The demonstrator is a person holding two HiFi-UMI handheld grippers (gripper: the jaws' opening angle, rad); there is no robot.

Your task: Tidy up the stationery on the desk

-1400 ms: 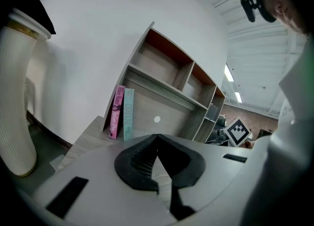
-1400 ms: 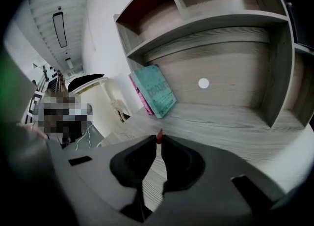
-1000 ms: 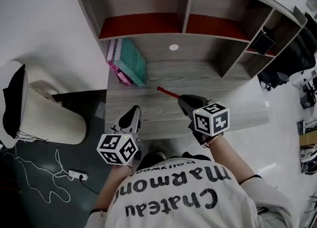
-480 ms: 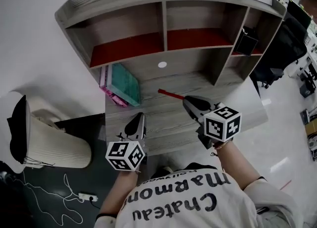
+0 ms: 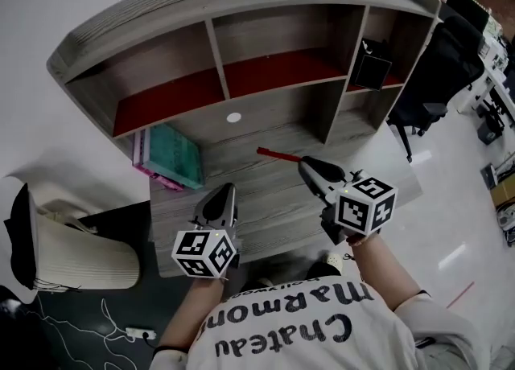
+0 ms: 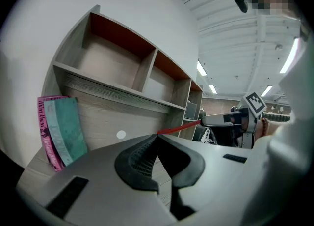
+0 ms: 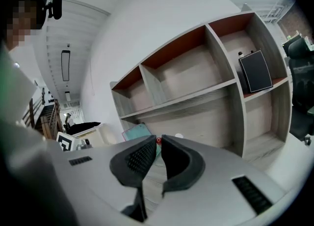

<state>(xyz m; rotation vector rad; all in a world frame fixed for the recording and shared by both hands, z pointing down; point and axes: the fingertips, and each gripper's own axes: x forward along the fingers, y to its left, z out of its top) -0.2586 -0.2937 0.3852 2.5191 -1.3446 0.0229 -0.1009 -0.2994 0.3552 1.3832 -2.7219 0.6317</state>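
Note:
My right gripper (image 5: 310,169) is shut on a thin red pen (image 5: 276,154), which sticks out from its jaw tips over the grey wooden desk (image 5: 265,207). In the right gripper view only the pen's red end (image 7: 158,140) shows between the closed jaws. My left gripper (image 5: 220,202) hovers over the desk's front left, shut with nothing in it. From the left gripper view, the red pen (image 6: 179,127) and the right gripper (image 6: 230,119) show to the right. Teal and pink books (image 5: 169,159) lean at the desk's back left.
A shelf unit (image 5: 241,63) with red-backed cubbies stands at the desk's rear; a black board (image 5: 370,71) sits in its right cubby. A white bin (image 5: 72,256) stands on the floor at left, an office chair (image 5: 434,79) at right.
The head view has swung, so the desk and shelf sit further left in the frame. Both grippers hold about the same places, the right still shut on the pen.

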